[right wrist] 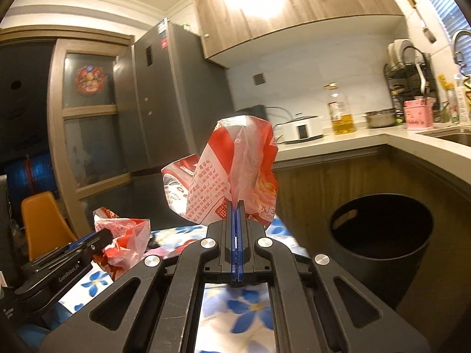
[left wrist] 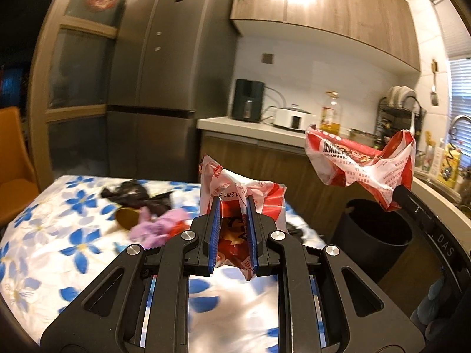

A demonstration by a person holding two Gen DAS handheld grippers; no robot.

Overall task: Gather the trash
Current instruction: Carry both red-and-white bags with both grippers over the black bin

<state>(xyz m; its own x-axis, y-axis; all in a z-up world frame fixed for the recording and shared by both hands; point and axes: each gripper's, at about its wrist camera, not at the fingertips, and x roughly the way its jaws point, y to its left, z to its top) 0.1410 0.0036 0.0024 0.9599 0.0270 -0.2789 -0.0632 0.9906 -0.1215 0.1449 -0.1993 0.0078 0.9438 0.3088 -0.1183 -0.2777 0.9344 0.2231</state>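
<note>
While both grippers point nearly level over the flowered table (left wrist: 44, 235), each carries a crumpled red-and-white wrapper. Left gripper (left wrist: 233, 206): fingers narrowly parted, pinching the left wrapper (left wrist: 244, 191), which stands upright between the blue pads. Right gripper (right wrist: 236, 206): fingers pressed together on a thin fold of the right wrapper (right wrist: 235, 170), held aloft, left of the black bin (right wrist: 379, 235). Dark and purple scraps (left wrist: 147, 209) lie on the table.
</note>
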